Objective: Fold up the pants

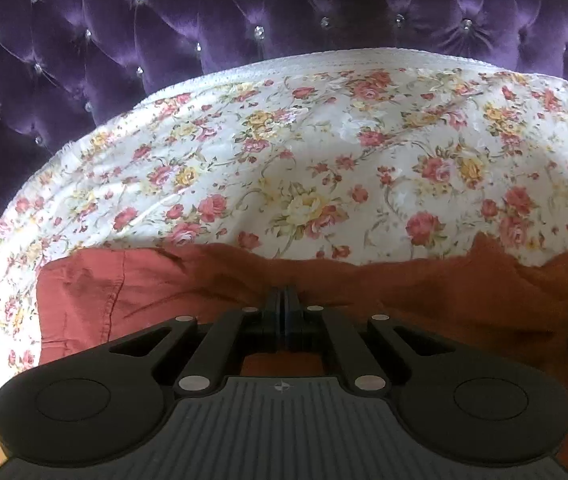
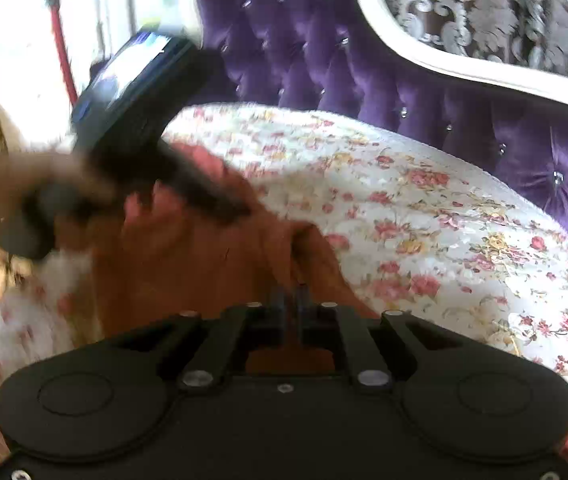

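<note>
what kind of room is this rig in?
Most likely a home bedroom: a purple tufted headboard with a white frame, a floral bedspread over the bed, and patterned wallpaper behind. Rust pants lie on the bedspread.

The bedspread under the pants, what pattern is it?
White bedspread with pink and yellow roses; clearest in the left wrist view.

The right claw [image 2: 291, 296] pinches a raised fold of the rust-red pants [image 2: 188, 264] on the floral bedspread [image 2: 443, 220]. The left claw [image 2: 220, 200], blurred, lies on them further left, before the purple tufted headboard [image 2: 363, 60].
</note>
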A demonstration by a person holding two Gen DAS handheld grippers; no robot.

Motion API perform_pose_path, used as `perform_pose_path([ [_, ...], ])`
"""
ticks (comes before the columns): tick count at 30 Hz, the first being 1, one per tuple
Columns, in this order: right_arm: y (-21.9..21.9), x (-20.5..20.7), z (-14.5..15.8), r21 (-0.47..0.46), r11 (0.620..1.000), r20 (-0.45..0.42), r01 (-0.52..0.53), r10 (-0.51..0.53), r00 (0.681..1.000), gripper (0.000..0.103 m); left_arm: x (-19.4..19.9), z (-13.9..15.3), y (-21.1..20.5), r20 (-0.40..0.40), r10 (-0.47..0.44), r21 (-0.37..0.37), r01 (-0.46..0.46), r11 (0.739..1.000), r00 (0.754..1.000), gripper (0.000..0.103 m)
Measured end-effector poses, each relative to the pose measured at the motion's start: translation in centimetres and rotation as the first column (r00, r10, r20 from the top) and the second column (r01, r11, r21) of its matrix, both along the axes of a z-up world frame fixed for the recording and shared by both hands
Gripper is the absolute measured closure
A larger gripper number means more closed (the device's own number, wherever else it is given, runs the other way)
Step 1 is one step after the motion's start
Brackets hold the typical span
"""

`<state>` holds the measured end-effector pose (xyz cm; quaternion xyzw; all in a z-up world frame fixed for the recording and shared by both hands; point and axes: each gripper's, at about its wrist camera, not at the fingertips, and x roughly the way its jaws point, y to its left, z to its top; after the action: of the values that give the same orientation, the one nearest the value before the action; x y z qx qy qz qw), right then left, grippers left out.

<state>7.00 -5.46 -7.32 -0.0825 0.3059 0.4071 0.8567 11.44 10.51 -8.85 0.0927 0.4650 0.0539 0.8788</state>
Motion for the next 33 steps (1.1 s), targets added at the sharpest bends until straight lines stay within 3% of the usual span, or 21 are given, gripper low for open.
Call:
perform_pose_path([
  [2,-0.2,1.5,0.7,0.044,0.999,-0.055,0.004,-0.001,0.998,0.071,0.1,0.1,0.1,0.005,0.002,-0.003,-0.002,1.0,1.0,0.1],
  [6,0.8,4.6,0.5,0.063,0.998,-0.131,-0.005,0.014,0.991,0.07,-0.3,1.0,1.0,0.017,0.013,-0.056,-0.012,0.998,1.0,0.099],
  [11,2.1,6.4,-0.8,0.085,0.996,-0.25,-0.041,0.061,0.966,0.07,-2.9,2.0,2.7,0.025,0.045,-0.051,-0.043,0.998,0.999,0.099],
  [15,2.9,6.4,-1.1,0.091,0.996,-0.249,-0.026,0.048,0.967,0.07,-4.9,0.6,4.6,-0.046,0.054,-0.068,-0.057,0.996,0.997,0.099],
  [18,3.0,6.9,-1.3,0.116,0.993,-0.264,0.002,0.029,0.964,0.07,-6.3,0.3,4.8,-0.034,0.038,-0.035,-0.039,0.999,0.999,0.099],
  [19,3.0,7.0,-1.3,0.114,0.993,-0.262,0.011,0.019,0.965,0.072,-6.5,0.3,4.8,-0.031,0.031,-0.029,-0.032,0.999,0.999,0.099],
  [20,3.0,7.2,-1.2,0.108,0.994,-0.248,0.026,0.002,0.969,0.09,-6.6,0.3,4.8,-0.032,0.032,-0.032,-0.033,0.999,0.999,0.099],
  [21,3.1,7.5,-0.9,0.105,0.994,-0.222,0.042,-0.018,0.975,0.096,-6.6,0.3,4.8,-0.03,0.033,-0.034,-0.034,0.999,0.999,0.099],
  [24,2.7,9.1,0.2,0.087,0.982,-0.087,0.17,-0.163,0.983,0.099,-6.7,0.0,4.5,-0.023,0.018,-0.012,-0.018,1.0,1.0,0.099],
  [27,3.1,12.1,-0.9,0.071,0.974,-0.144,0.213,-0.201,0.969,0.099,-7.1,-0.1,4.3,-0.008,0.006,0.004,-0.006,1.0,1.0,0.099],
  [30,5.0,12.9,-3.3,-0.044,0.978,-0.14,0.205,-0.209,0.968,0.1,-7.3,-0.1,4.6,0.001,0.01,-0.008,-0.01,1.0,1.0,0.099],
  [33,4.0,13.2,-3.6,-0.006,0.971,-0.184,0.239,-0.236,0.954,0.096,-7.4,0.2,4.9,-0.006,0.004,-0.021,-0.004,1.0,1.0,0.099],
])
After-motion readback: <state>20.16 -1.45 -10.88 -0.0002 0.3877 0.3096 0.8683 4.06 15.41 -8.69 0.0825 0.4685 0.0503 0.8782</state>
